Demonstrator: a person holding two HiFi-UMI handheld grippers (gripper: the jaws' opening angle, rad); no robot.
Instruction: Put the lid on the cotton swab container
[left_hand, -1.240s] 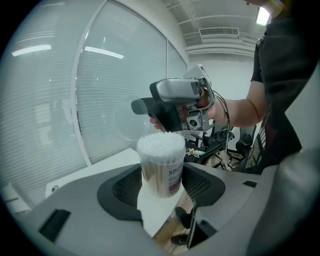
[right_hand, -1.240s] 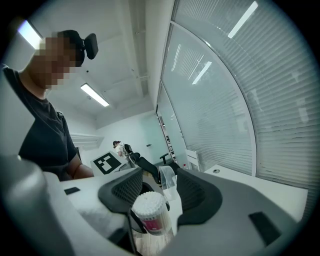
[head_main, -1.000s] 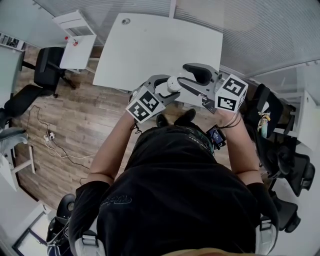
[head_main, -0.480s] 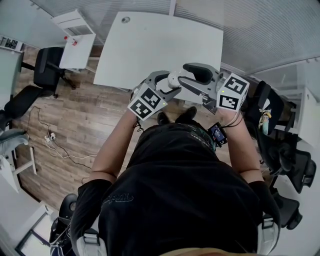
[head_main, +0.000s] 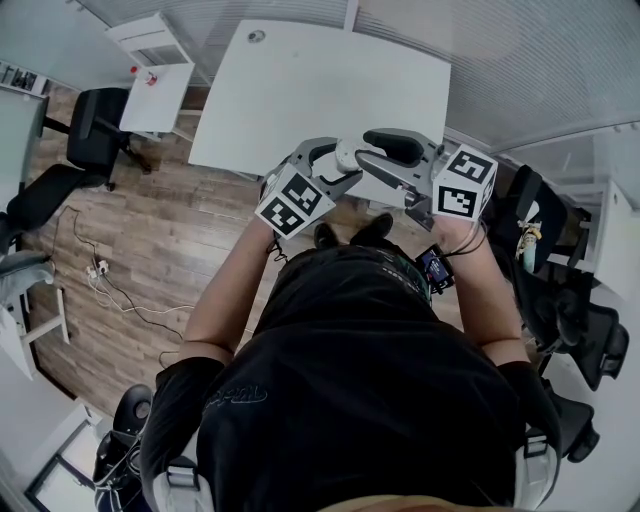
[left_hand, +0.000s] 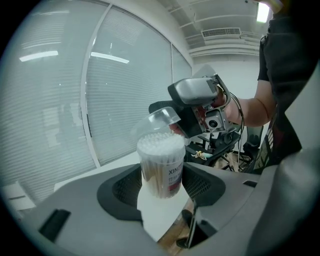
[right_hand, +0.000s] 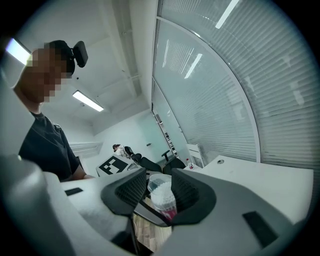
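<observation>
A clear cotton swab container (left_hand: 161, 165) with a red label, full of swabs, stands upright between the pads of my left gripper (left_hand: 161, 186), which is shut on it. The clear domed lid (left_hand: 159, 120) sits tilted over the container's top. My right gripper (left_hand: 176, 126) reaches in from the far side. In the right gripper view the lid (right_hand: 157, 181) lies between the pads of my right gripper (right_hand: 159, 192), above the swabs (right_hand: 165, 200). Those jaws are closing, pads against the lid's sides. In the head view both grippers (head_main: 335, 165) (head_main: 364, 160) meet in front of the chest.
A white table (head_main: 320, 90) lies just beyond the grippers, with a small round fitting (head_main: 257, 36) near its far edge. Black office chairs (head_main: 95, 125) and a smaller white table (head_main: 155, 90) stand at the left on the wood floor. More chairs crowd the right side (head_main: 560, 300).
My left gripper has risen slightly and moved the container closer to the right gripper. The right gripper has hardly shifted.
</observation>
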